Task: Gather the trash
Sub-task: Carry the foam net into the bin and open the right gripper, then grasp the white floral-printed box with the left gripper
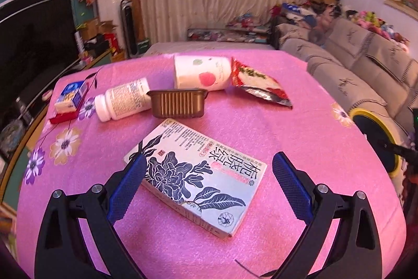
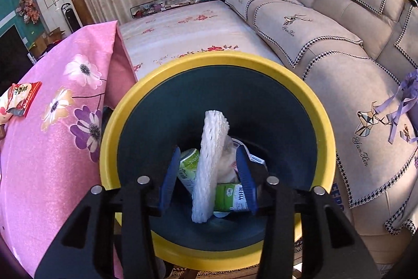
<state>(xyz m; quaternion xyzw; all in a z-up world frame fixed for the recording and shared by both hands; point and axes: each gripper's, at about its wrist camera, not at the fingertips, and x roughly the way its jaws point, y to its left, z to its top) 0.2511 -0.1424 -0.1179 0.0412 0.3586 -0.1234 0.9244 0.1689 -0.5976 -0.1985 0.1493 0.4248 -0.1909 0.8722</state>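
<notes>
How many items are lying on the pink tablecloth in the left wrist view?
6: tea box nearest, brown tray behind it, pill bottle to its left, small blue box far left, white cup on its side, red snack packet right. More may lie outside the frame.

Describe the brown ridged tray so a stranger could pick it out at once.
Start at the pink flowered tablecloth. Near its middle the brown tray stands between the white pill bottle and the floral box. It alone is dark brown and ribbed.

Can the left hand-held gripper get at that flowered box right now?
Probably yes: the left hand-held gripper stands open, the flowered box lies flat between its fingers, nothing covering it.
</notes>
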